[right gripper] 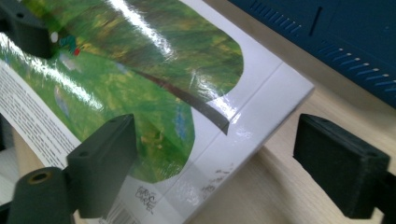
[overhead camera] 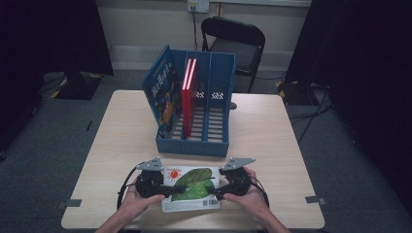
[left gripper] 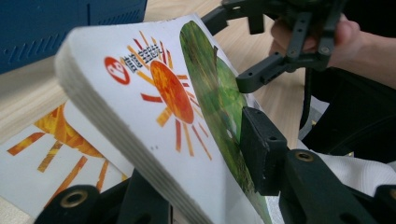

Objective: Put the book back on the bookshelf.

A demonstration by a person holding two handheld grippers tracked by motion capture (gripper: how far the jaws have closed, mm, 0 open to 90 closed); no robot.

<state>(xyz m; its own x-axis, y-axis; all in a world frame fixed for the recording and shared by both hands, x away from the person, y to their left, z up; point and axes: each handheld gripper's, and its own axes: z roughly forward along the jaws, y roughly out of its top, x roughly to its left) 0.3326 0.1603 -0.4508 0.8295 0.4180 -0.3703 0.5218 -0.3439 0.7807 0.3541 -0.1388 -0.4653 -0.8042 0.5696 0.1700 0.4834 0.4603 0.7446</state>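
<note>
White and green, the thick picture book with a big leaf and an orange sun [overhead camera: 190, 188] lies near the front edge of the pale wooden worktop [overhead camera: 272, 141]. The left tool [overhead camera: 163, 190] is clenched on the book's left side and tips it up. The right tool [overhead camera: 217, 192] is wide open around the book's right side, not pinching yet. I think the job is to put the book away, so the right tool should close next, then both lift. The blue plastic book rack [overhead camera: 194, 143] behind holds a blue book [overhead camera: 163, 94] leaning left and a red book [overhead camera: 189, 97] standing up; its right slots look free.
</note>
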